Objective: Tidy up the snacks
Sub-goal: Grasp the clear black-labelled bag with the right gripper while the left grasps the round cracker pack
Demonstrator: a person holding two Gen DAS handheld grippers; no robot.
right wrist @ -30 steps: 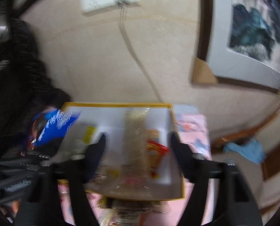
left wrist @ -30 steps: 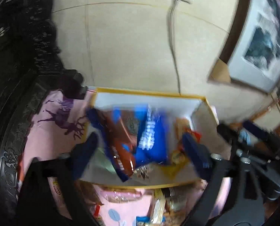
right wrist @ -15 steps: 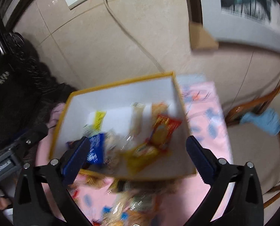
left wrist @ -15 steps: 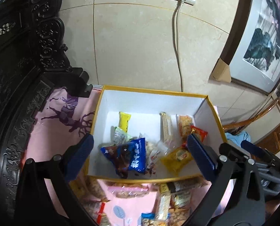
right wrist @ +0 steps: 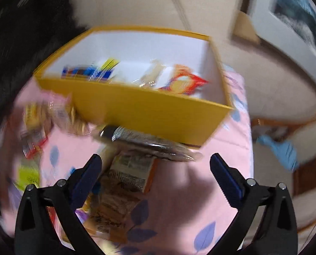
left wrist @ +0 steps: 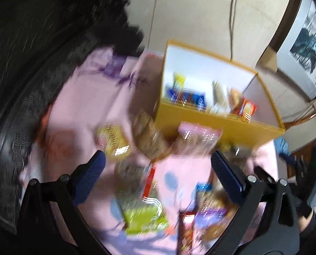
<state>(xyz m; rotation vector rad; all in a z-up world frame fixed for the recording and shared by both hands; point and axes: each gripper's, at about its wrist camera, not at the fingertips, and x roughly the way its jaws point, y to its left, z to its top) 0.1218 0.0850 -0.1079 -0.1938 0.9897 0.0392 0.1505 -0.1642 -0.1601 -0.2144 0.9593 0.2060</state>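
Both views motion-smeared. Loose snack packets [left wrist: 145, 218] lower centre unreadable, some cut off by bottom edge. Packets in yellow box [right wrist: 149, 108] half hidden behind near wall. Labels illegible throughout.

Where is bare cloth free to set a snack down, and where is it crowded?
Free: the pink cloth between the right gripper and the yellow box, toward the cloth's right edge; also left of the box. Crowded: the loose packets before the box's front wall, and the box floor.
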